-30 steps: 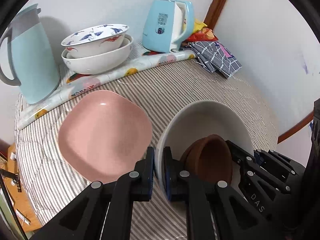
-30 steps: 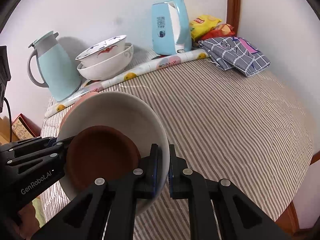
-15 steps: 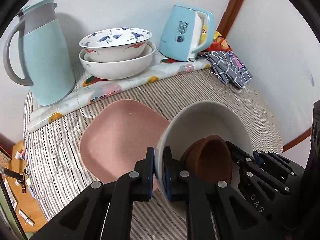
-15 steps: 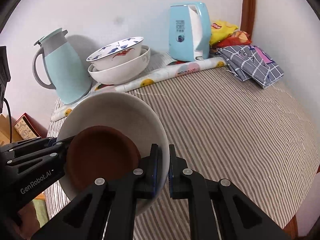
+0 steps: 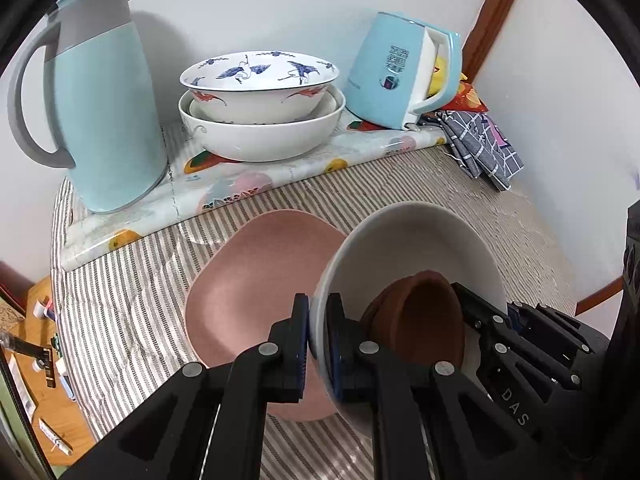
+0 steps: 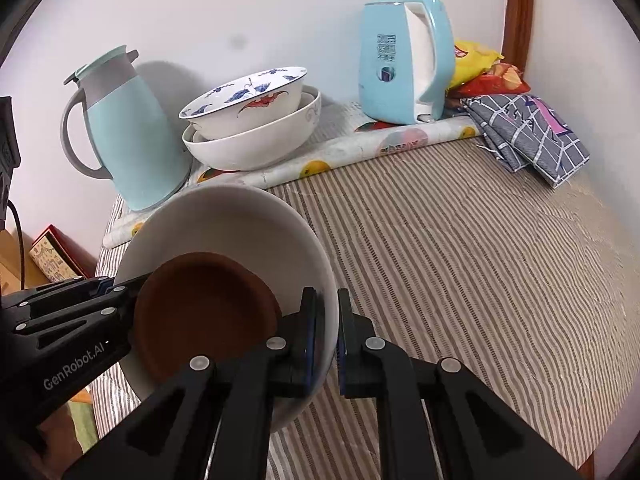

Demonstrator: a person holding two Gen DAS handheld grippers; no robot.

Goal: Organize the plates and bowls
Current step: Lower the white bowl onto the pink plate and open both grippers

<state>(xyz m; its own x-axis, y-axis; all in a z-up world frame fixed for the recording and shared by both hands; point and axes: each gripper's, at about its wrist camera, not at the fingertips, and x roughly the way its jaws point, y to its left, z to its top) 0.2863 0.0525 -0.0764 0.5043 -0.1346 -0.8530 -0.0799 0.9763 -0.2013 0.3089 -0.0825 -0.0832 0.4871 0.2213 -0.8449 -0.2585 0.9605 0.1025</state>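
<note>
**Both claws on white bowl, striped table, corner of room**

While I hold the white bowl (image 5: 416, 240) up off the table, my left gripper (image 5: 318, 340) is clamped on its near rim and my right gripper (image 6: 326, 332) is clamped on the opposite rim. Brown bowl (image 6: 204, 312) sits tilted inside it. Pink plate (image 5: 256, 292) lies flat on the striped tablecloth (image 6: 460, 260), partly under the white bowl. At the back, on a fruit-print mat (image 5: 280, 164): stacked bowls (image 5: 260, 108), a thermos jug (image 5: 104, 96), a blue kettle (image 6: 400, 60). Folded checked cloth (image 6: 532, 132) and snack packets (image 6: 480, 68) lie in the corner, beside white walls and wood trim (image 6: 516, 12).
</note>
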